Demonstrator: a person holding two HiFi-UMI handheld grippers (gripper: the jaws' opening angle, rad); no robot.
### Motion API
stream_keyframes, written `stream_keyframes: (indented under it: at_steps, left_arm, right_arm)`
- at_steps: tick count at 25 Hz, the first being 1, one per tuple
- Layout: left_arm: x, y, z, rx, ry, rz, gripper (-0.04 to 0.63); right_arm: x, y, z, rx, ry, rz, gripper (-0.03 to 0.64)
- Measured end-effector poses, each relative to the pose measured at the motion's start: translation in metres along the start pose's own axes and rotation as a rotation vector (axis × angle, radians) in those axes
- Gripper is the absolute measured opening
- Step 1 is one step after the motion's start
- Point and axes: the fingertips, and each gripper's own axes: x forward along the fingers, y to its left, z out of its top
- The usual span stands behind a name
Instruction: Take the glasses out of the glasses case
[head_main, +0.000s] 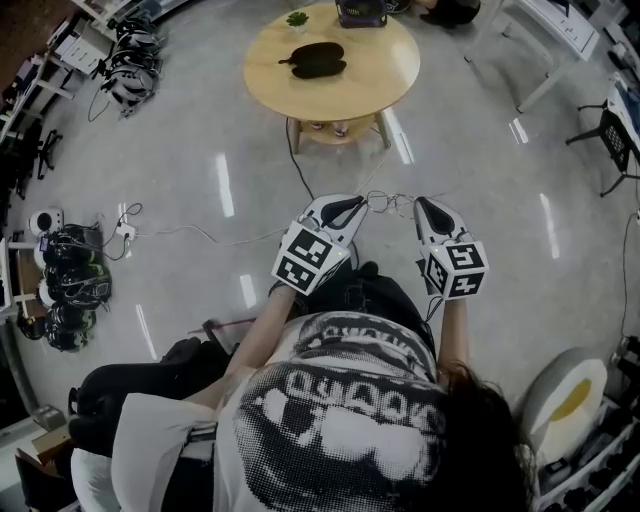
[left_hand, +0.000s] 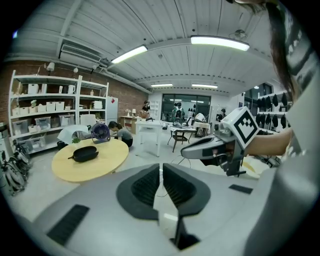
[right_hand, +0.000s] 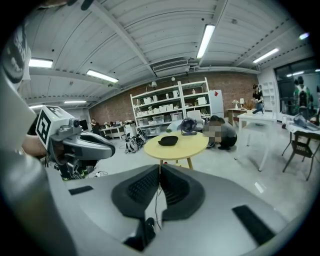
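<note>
The black glasses case (head_main: 315, 60) lies closed on a round wooden table (head_main: 385, 75), far ahead of both grippers. It shows small in the left gripper view (left_hand: 85, 153) and in the right gripper view (right_hand: 168, 140). My left gripper (head_main: 358, 205) and right gripper (head_main: 420, 204) hang side by side over the floor, well short of the table, both pointing toward it. The left gripper's jaws (left_hand: 161, 167) are shut with nothing between them. The right gripper's jaws (right_hand: 159, 170) are shut and empty too. No glasses are visible.
A small potted plant (head_main: 297, 19) and a desk fan (right_hand: 188, 126) stand at the table's far side. Cables (head_main: 300, 170) run across the floor below the table. Piles of headsets (head_main: 65, 285) sit at the left; white desks (head_main: 545, 40) stand at the back right. A person crouches behind the table (right_hand: 220, 134).
</note>
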Motion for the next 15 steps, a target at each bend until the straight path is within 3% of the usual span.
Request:
stream_keyframes:
  at_steps: [15]
  left_arm:
    - [-0.002, 0.019, -0.006, -0.028, 0.0, 0.019, 0.028]
  right_arm:
    - [0.021, 0.004, 0.007, -0.016, 0.013, 0.023, 0.008]
